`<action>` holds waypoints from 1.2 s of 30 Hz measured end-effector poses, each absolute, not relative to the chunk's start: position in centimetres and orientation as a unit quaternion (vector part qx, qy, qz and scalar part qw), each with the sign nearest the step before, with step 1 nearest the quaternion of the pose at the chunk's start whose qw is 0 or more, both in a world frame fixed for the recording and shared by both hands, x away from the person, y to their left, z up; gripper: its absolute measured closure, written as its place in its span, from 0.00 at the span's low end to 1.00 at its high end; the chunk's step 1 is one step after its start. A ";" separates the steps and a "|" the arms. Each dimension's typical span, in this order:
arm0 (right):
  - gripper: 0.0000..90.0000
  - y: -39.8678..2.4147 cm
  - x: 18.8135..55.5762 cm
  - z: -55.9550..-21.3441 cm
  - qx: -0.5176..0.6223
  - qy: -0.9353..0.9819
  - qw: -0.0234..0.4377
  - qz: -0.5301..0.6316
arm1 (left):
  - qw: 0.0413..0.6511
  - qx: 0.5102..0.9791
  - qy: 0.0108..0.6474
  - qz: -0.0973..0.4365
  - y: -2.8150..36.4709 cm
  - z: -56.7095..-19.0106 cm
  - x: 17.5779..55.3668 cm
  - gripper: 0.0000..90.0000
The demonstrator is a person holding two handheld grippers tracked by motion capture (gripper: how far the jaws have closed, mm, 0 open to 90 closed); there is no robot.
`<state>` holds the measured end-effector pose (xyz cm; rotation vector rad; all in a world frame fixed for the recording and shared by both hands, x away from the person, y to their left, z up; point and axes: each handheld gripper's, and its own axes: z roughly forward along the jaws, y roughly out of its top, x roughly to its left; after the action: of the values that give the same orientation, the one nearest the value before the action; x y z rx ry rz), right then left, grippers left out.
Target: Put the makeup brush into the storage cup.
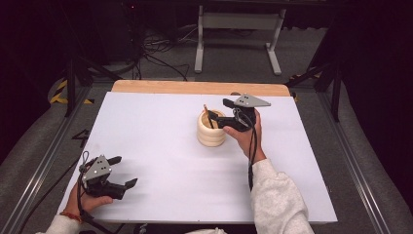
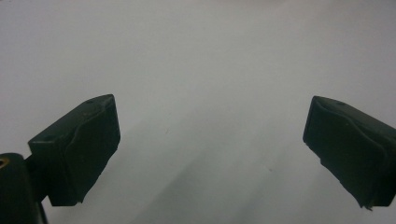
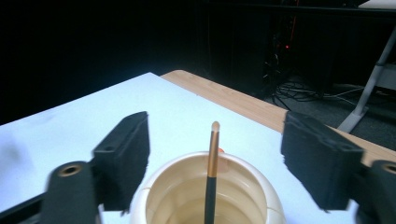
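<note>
No legible text — anywhere.

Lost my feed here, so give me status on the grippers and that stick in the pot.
Right gripper open, jaws either side of the stick, not pressing. Stick stands in the cream pot. Left gripper open over bare table. Nothing in the way.

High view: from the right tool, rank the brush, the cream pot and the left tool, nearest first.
From the right tool:
1. Brush, standing in the pot, at the open tool's tips.
2. Cream pot, just below it.
3. Left tool, far off at the table's near left corner.
</note>
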<state>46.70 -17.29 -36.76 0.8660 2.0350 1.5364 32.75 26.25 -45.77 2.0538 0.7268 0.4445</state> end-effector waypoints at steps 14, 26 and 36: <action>0.08 -17.1 46.7 -36.7 0.322 0.743 0.235 0.538 | 0.443 0.828 0.294 0.180 26.3 -45.8 32.8 0.05; 0.07 -17.1 46.5 -36.6 0.323 0.746 0.237 0.531 | 0.444 0.827 0.295 0.181 26.3 -45.7 32.7 0.05; 0.08 -17.3 46.2 -36.3 0.320 0.748 0.253 0.523 | 0.442 0.828 0.293 0.181 26.3 -45.7 32.7 0.05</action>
<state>46.19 -17.33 -36.33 0.8705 2.0332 1.4213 32.70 26.28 -45.73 2.0547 0.7267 0.4484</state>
